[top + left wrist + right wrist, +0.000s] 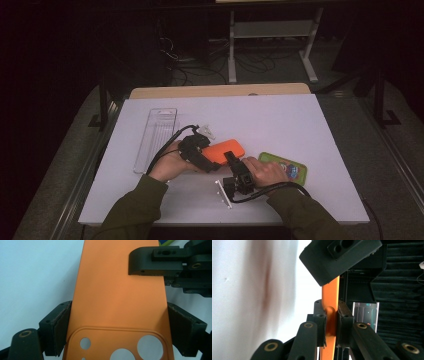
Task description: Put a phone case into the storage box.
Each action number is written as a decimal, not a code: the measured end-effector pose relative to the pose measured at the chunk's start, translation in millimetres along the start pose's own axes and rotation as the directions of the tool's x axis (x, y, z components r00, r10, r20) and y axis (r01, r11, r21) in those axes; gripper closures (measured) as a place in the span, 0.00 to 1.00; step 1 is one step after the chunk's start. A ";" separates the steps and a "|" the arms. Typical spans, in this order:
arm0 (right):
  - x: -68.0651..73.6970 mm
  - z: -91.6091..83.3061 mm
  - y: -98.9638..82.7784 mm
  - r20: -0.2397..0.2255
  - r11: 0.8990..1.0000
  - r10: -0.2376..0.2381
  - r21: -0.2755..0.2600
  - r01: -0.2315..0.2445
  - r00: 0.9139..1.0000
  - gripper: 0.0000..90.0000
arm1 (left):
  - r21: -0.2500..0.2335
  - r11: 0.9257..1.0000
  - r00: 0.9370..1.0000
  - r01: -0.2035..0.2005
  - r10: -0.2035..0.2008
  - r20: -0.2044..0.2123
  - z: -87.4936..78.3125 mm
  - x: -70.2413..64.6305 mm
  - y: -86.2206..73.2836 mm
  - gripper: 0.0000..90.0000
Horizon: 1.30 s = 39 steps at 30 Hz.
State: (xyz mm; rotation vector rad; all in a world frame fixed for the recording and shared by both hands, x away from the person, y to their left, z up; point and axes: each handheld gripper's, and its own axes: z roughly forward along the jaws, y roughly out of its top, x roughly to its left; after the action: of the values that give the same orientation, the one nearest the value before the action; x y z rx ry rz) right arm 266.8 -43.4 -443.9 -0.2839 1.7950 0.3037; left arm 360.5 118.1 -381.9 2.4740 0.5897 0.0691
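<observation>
An orange phone case [226,149] with round camera cut-outs is held just above the white table top [280,120], near its middle. My left gripper [209,161] spans the case's width near the camera end. In the left gripper view its pads [62,322] press on both long edges of the case [117,290], so my left gripper [117,315] is shut on it. My right gripper [230,159] comes from the near side. In the right gripper view its jaws pinch the thin edge of the case [331,292], and my right gripper [331,313] is shut on it.
A long clear plastic box [156,139] lies at the table's left. A green printed card [285,167] lies to the right of my right hand. A small clear piece [205,131] sits behind the left gripper. Cables and a white rack's legs [232,55] stand beyond the table.
</observation>
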 end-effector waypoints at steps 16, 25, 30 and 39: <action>-5.8 -2.1 -2.5 0.019 0.999 0.036 -0.003 -0.036 0.999 0.92 | -0.085 0.996 0.999 0.039 -0.036 0.038 -5.4 -1.3 -0.3 0.09; -5.6 -0.8 -4.9 -0.007 0.999 0.045 0.005 -0.045 0.999 0.92 | -0.115 0.992 0.996 0.049 -0.040 0.074 -12.9 -3.0 -1.6 0.00; -5.2 1.3 -9.3 -0.019 0.998 0.062 0.026 -0.061 0.998 0.92 | -0.122 0.991 0.997 0.046 -0.038 0.073 -21.3 -0.3 -2.9 0.00; -7.7 4.2 -23.6 -0.024 0.994 0.087 0.063 -0.086 0.996 0.91 | -0.134 0.990 0.997 0.052 -0.044 0.063 -32.6 8.2 -10.2 0.00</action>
State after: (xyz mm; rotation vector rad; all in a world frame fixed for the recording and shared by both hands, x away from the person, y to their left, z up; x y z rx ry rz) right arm 280.7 -63.8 -438.7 -0.1671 1.8424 0.3060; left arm 358.1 146.5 -361.4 2.3209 0.5989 0.0151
